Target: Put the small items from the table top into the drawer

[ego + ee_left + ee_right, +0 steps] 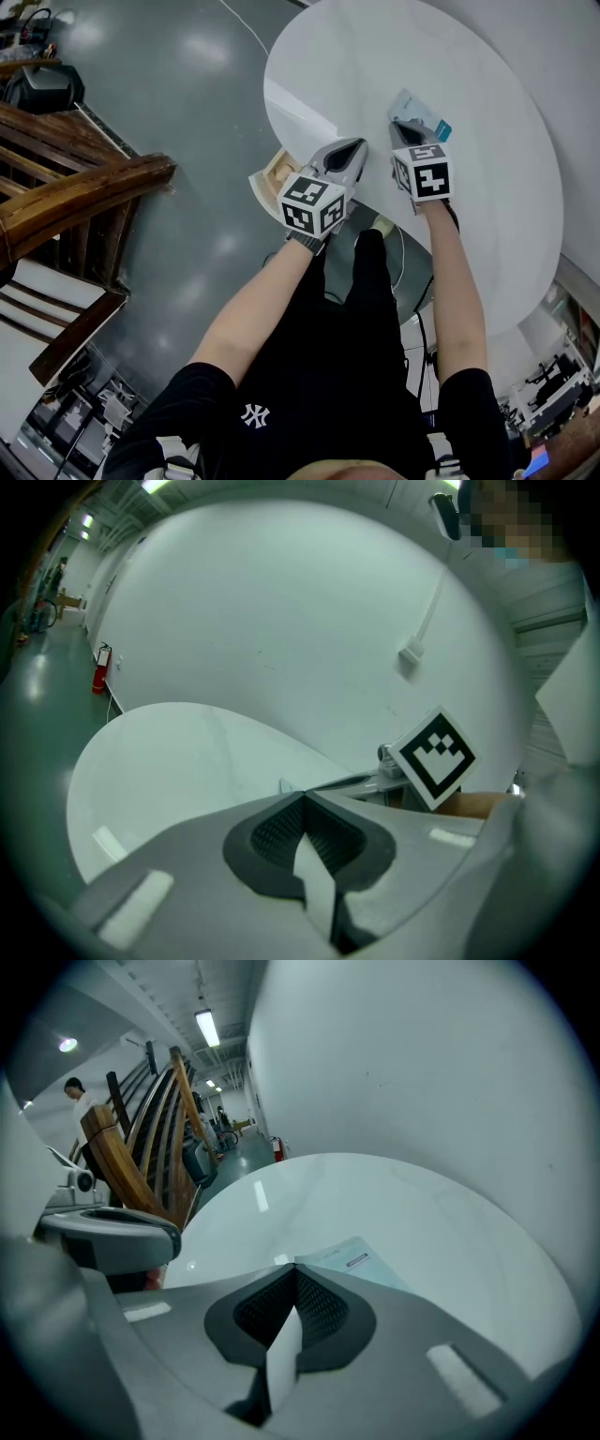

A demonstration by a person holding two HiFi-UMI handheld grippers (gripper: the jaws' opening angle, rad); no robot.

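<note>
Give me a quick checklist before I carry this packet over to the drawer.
1. Right gripper shut on the packet: ok, pinched at its near edge.
2. Packet lifted clear of the table: cannot tell.
3. Drawer open: ok, its inside shows at the table's edge.
4. Left gripper shut and empty: ok.
5. Clear way to the drawer: not ok, the left gripper sits between packet and drawer in the head view.

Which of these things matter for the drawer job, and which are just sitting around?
Job: flat packet, pinched in the right gripper; open drawer; white table.
Lying about: wooden chairs; dark bag.
</note>
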